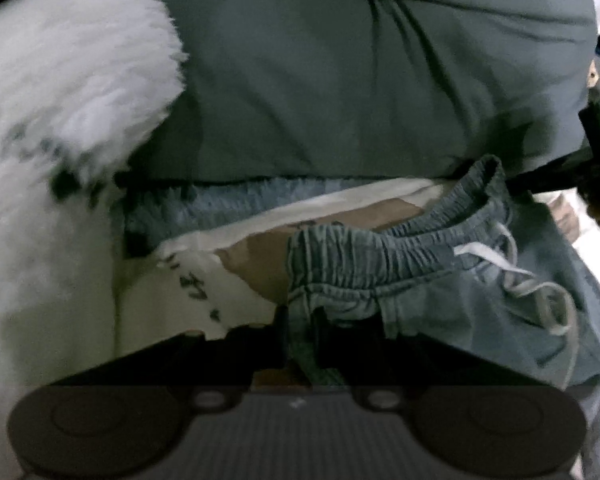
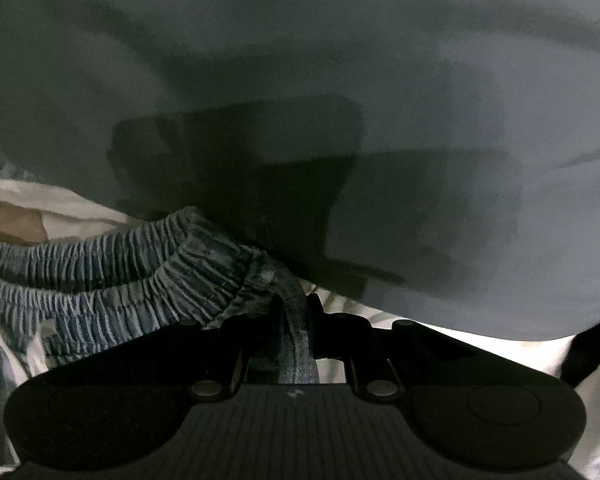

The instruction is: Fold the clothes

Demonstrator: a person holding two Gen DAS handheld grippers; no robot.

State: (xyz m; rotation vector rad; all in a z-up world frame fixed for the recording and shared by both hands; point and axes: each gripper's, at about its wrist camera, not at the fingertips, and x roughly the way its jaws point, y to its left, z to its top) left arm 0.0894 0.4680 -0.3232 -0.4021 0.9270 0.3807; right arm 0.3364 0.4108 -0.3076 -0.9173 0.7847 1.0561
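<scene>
Both tongs, left (image 1: 300, 320) and right (image 2: 294, 316), clamp the denim shorts' (image 1: 440, 292) waistband.

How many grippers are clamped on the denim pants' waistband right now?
2. The left gripper pinches the denim pants at one end of the elastic waistband, and the right gripper pinches the other end. The legs are mostly out of view.

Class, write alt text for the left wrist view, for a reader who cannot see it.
The left tongs are shut on the elastic waistband of blue denim shorts, whose white drawstring hangs loose. A fluffy white item lies to the left, with grey fabric behind.
</scene>
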